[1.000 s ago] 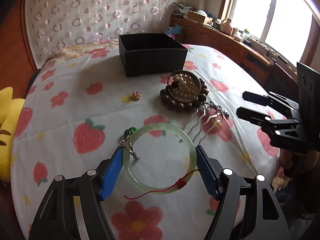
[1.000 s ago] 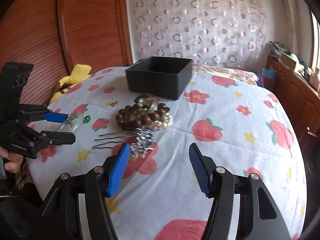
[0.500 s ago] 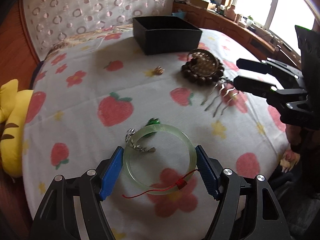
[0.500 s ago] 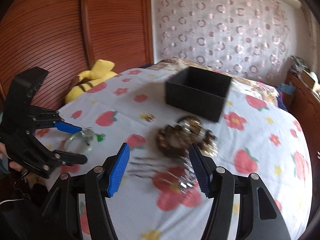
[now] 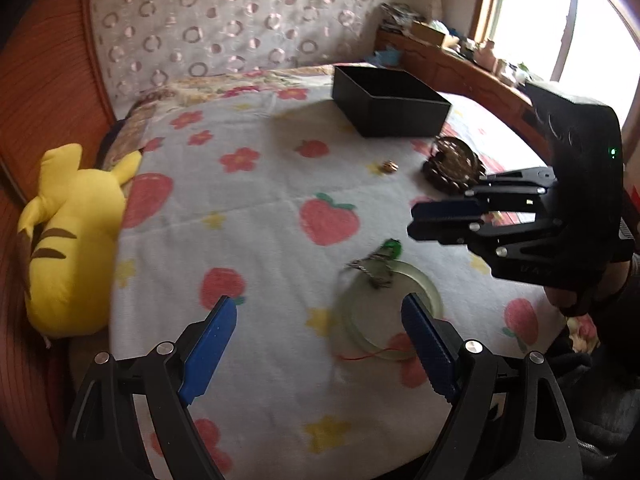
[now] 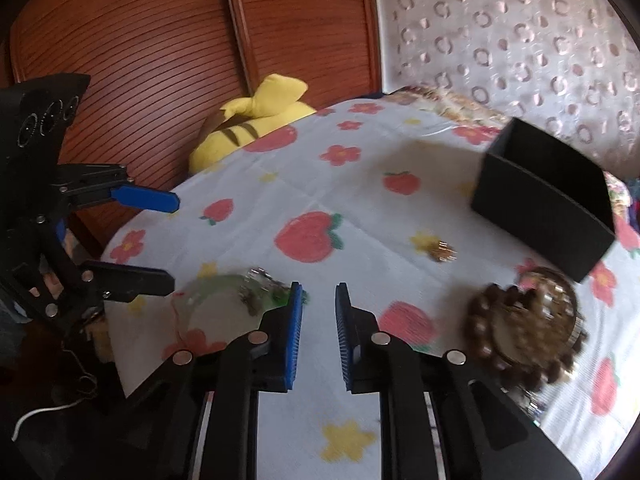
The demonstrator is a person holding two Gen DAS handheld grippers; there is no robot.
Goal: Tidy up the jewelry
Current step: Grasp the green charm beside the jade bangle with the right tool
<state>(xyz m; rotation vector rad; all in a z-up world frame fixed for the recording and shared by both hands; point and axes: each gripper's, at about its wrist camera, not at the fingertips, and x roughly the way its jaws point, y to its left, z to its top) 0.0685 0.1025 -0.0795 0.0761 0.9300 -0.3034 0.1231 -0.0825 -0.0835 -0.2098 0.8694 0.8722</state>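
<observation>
A pale green jade bangle [image 5: 390, 312] with a red thread lies on the flowered cloth, a silver and green earring [image 5: 378, 262] on its far rim. My left gripper [image 5: 316, 324] is open and empty; the bangle lies by its right finger. My right gripper [image 6: 318, 304] hovers just right of the bangle [image 6: 212, 288], jaws narrowed to a small gap, nothing between them. It shows from the side in the left wrist view [image 5: 424, 220]. The black box [image 5: 390, 100] stands at the far side. A heap of bead bracelets [image 6: 524, 320] and a small gold piece [image 6: 440, 250] lie near it.
A yellow plush toy [image 5: 68, 236] lies at the cloth's left edge against the wooden headboard [image 6: 168, 60]. The cloth's front edge [image 5: 280, 452] drops off just under my left gripper. A wooden ledge with clutter [image 5: 460, 52] runs below the window.
My left gripper let go of the bangle, opened wide and swung left; the bangle now lies on the cloth. My right gripper moved left toward the bangle and its jaws narrowed.
</observation>
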